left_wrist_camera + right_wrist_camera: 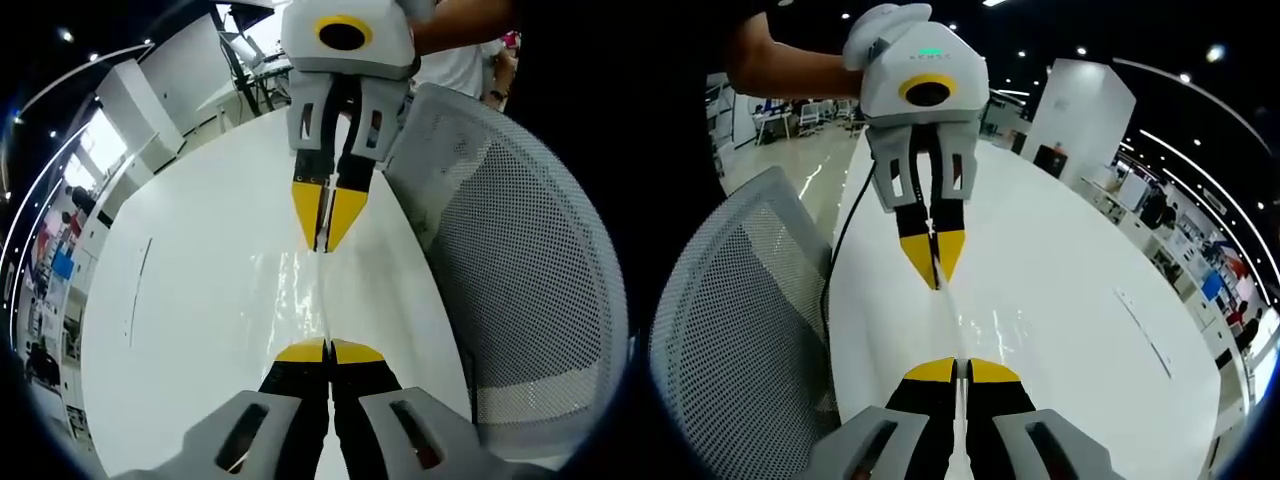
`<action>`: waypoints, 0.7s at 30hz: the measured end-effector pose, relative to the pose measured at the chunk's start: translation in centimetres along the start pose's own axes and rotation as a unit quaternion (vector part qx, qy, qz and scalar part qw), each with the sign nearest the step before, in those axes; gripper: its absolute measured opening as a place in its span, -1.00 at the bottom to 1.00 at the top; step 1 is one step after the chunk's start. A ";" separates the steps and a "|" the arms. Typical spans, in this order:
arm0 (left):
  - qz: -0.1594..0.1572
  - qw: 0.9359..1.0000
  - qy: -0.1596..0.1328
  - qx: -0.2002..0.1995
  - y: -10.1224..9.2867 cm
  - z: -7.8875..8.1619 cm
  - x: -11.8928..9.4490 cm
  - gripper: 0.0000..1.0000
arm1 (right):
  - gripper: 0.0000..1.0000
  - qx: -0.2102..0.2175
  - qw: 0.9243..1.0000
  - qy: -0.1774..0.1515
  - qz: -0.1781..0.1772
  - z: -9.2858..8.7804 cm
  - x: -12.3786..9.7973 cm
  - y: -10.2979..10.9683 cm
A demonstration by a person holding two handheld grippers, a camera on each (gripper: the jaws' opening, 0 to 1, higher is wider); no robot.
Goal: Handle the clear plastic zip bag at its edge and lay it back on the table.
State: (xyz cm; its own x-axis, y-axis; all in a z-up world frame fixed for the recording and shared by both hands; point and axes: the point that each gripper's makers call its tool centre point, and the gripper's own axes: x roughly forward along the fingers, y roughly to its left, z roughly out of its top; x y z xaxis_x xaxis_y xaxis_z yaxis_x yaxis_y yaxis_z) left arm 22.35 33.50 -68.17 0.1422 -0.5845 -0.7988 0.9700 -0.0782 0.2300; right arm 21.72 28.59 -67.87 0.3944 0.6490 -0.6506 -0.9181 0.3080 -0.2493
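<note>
**Bag stretched edge-on betw. two claws, above bench – lay-down still to do**

Left claw (328, 352): yellow tips pinched together on near edge of the clear zip bag (312, 290). Right claw (325, 238) comes in from opposite side, tips likewise closed on far edge. Same seen mirrored in right gripper view: right claw (957, 372) clamped on the bag (950, 325), left claw (934, 268) facing it, tips together on the film.

Bag itself: thin, near invisible, reads as glossy strip w/ glare running between the two sets of tips. Held taut, edge-up, over the white bench (200, 300). Can't tell if any part touches the surface.

Mesh-back chair (520, 280) sits just beside bench edge, same side as the bag.

How to do it well (judgement):
- lower both claws together, keep level so film doesn't twist
- ease tension a bit before contact, else bag springs or slides
- lay flat toward bench middle, away fr. chair-side edge
- open claws only once bag rests; release both at once, lift straight off
</note>
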 end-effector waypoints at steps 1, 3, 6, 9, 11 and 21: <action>0.000 1.000 0.000 0.000 0.0 0.0 0.0 -1.00 | -1.00 0.000 1.000 0.000 0.000 0.0 0.0 0.0; 0.001 1.000 0.000 -0.001 0.0 -0.1 0.0 -1.00 | -1.00 0.001 1.000 0.000 0.000 -0.1 0.0 -0.1; 0.001 1.000 0.000 -0.001 0.0 -0.1 0.0 -1.00 | -1.00 0.002 1.000 -0.001 -0.001 -0.1 0.1 -0.1; 0.001 1.000 0.000 -0.002 0.0 -0.1 0.0 -1.00 | -1.00 0.003 1.000 -0.001 -0.001 -0.2 0.1 -0.1; 0.002 1.000 0.001 -0.002 0.0 -0.1 0.0 -1.00 | -1.00 0.003 1.000 -0.001 -0.002 -0.2 0.1 -0.1; 0.003 1.000 -0.003 -0.006 -0.1 -0.1 -0.1 -1.00 | -1.00 0.002 1.000 0.000 -0.001 -0.2 0.1 -0.1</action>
State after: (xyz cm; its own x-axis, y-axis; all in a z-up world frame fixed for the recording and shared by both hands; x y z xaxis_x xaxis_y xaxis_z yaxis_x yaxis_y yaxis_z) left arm 22.29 33.65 -68.12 0.1470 -0.5895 -0.7943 0.9715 -0.0648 0.2279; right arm 21.83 28.49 -68.01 0.3966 0.6479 -0.6504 -0.9170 0.3129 -0.2474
